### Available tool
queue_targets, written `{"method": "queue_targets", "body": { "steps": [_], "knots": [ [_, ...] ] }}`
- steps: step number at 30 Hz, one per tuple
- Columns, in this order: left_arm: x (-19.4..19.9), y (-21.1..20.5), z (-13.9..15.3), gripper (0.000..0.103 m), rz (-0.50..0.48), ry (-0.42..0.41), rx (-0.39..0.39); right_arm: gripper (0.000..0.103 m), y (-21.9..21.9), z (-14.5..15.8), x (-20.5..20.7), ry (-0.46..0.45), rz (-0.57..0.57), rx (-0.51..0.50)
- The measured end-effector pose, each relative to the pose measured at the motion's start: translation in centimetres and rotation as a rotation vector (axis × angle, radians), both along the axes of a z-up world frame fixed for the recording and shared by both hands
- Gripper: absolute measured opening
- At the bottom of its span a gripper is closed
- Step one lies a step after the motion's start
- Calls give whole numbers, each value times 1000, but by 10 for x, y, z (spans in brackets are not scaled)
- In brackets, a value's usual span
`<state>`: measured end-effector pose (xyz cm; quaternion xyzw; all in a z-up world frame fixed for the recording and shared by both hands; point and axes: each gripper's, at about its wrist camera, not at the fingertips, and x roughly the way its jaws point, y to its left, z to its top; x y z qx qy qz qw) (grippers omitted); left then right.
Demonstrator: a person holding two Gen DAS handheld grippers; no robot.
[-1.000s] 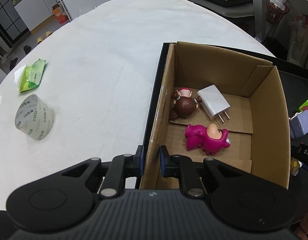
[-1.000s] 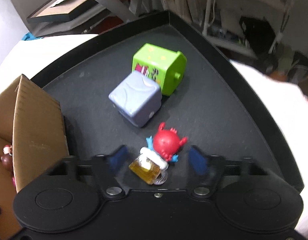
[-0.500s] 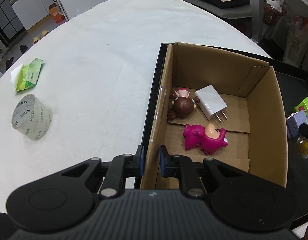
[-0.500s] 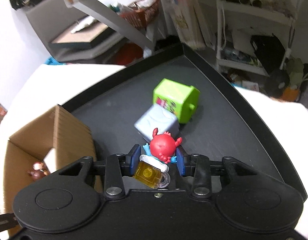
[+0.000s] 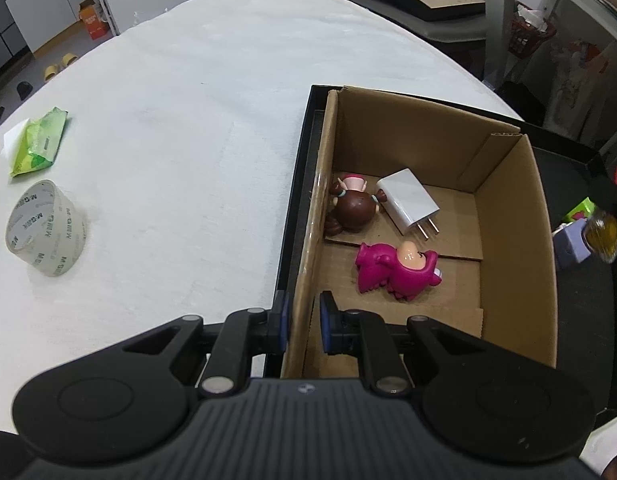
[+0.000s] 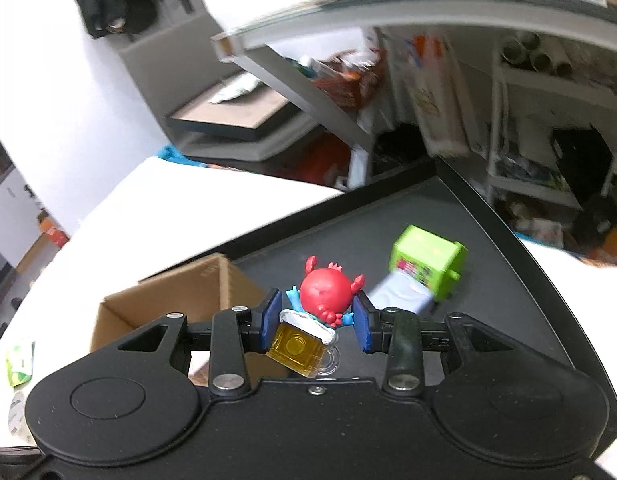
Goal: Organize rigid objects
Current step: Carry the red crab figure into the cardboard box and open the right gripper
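Observation:
My left gripper is shut on the near-left wall of the cardboard box, which stands in a black tray. Inside the box lie a brown-haired doll, a white charger plug and a magenta figure. My right gripper is shut on a red crab figure with a yellow beer mug and holds it up above the tray, right of the box. The held figure shows at the right edge of the left wrist view.
A green cube and a lilac cube lie on the tray beyond my right gripper. A roll of clear tape and a green tissue pack lie on the white table to the left of the box.
My right gripper closed on the crab figure and lifted it off the tray, tilting up and toward the box. My left gripper kept its hold on the box wall.

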<state>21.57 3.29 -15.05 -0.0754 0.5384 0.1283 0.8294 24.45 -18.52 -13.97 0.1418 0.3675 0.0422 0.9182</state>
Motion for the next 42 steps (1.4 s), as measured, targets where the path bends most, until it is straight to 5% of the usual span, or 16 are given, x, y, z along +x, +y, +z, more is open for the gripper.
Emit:
{"method": "queue_targets", "body": {
  "steps": [19, 42],
  "knots": [
    [-14, 26, 12, 15, -28, -50, -145, 37, 78, 25, -14, -153, 262, -109],
    [-10, 50, 3, 23, -41, -54, -238, 38, 125, -9, -4, -68, 344, -294]
  ]
}}
